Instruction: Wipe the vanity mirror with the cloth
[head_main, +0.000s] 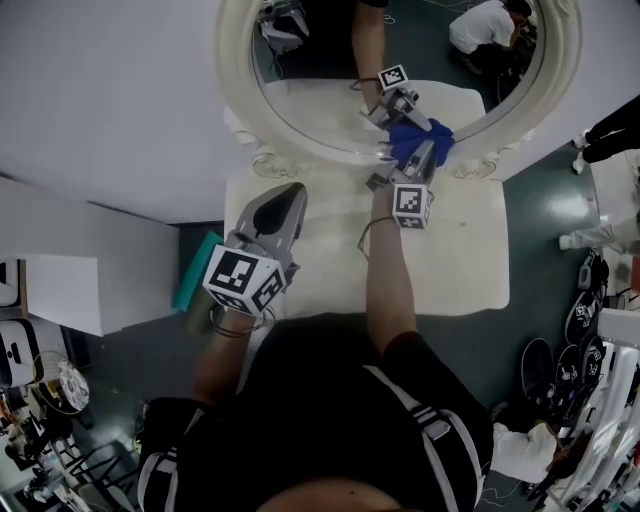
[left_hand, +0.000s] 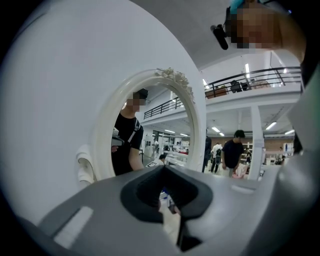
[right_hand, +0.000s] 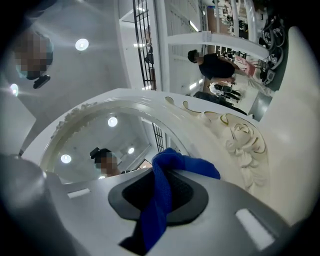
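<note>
The left claw (head_main: 288, 200) hangs over the cream worktop (head_main: 470, 250), left of centre. Its 2 jaws are together on nothing, and it is well short of the glass. Ahead stands the oval vanity mirror in a white carved frame (head_main: 232, 70). Further right, the right claw (head_main: 418, 160) is clamped on the blue knitted cloth (head_main: 420, 135), bunched against the lower edge of the glass just above the frame. Wiping looks under way at the bottom. The upper glass is probably left to do, though no smears show either way.
</note>
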